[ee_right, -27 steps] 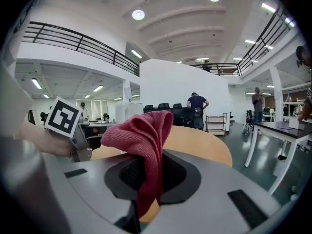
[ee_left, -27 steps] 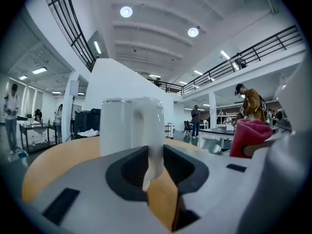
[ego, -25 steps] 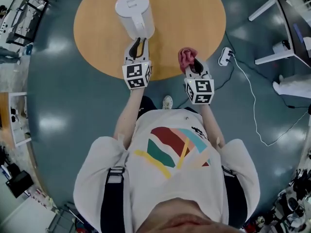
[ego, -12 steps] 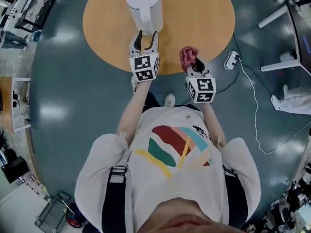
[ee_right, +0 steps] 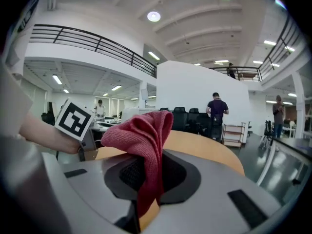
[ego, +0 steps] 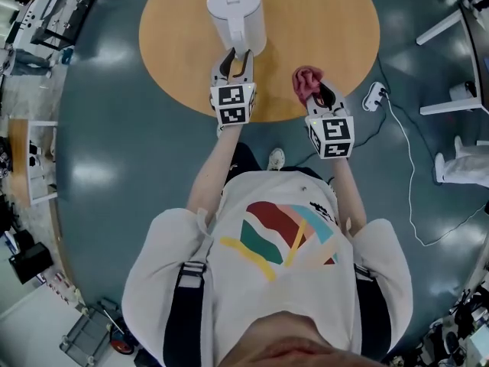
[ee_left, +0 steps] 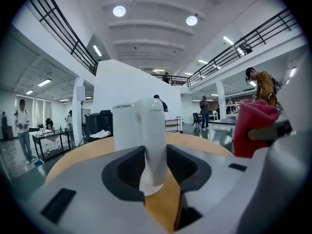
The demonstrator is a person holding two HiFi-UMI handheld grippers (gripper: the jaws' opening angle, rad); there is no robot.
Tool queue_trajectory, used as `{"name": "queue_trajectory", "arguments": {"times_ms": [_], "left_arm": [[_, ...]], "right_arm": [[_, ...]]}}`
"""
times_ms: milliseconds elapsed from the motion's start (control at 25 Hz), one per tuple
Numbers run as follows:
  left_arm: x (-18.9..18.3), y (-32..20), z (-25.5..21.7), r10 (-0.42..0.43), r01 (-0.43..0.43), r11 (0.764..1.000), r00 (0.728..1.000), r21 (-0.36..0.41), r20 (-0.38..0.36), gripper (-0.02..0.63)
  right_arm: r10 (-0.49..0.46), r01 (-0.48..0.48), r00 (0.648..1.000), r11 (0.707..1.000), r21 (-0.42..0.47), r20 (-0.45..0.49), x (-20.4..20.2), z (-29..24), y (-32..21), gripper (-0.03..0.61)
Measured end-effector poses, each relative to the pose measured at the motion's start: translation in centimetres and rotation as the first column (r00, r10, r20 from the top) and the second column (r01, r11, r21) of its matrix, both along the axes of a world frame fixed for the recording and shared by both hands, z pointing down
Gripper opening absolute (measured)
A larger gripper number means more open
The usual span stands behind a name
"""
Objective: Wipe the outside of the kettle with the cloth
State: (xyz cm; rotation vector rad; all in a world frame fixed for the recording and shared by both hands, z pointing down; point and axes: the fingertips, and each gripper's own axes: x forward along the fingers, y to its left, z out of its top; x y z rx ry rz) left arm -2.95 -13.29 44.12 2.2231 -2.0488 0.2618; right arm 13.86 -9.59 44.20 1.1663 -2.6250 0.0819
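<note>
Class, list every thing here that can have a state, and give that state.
White plastic kettle: upright on the round wooden table, lid shut.
Red cloth: bunched, clamped in the right gripper.
Left gripper: jaws have just been closing, kettle handle between them, not visibly clamped.
Right gripper: shut on the red cloth.
</note>
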Motion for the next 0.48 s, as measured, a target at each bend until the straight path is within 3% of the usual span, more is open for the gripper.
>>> {"name": "queue_trajectory", "arguments": {"times_ms": [120,280,400,480], "left_arm": [[-0.3,0.1,0.0,0.029,-0.029,1.0,1.0,-0.007,0.006,0.184],[-1.4,0.4,0.0,0.101,-0.101,0.995,0.995,-0.013,-0.004,0.181],[-1.6,0.4,-0.1,0.16,-0.16,0.987,0.987,-0.004,-0.017,0.181],[-1.8,0.4,0.0,0.183,-0.183,0.983,0.983,0.002,-0.033,0.181]], "right_arm": [[-0.087,0.094,0.994,0.991,0.098,-0.068,-2.0,-3.8,-2.8,0.048],[-0.191,0.229,0.961,0.956,0.185,-0.202,-6.1,-9.5,-7.1,0.048],[-0.255,0.337,0.903,0.919,0.203,-0.345,-10.8,-13.3,-11.0,0.048],[-0.28,0.399,0.847,0.896,0.194,-0.453,-14.3,-14.8,-13.5,0.048]]}}
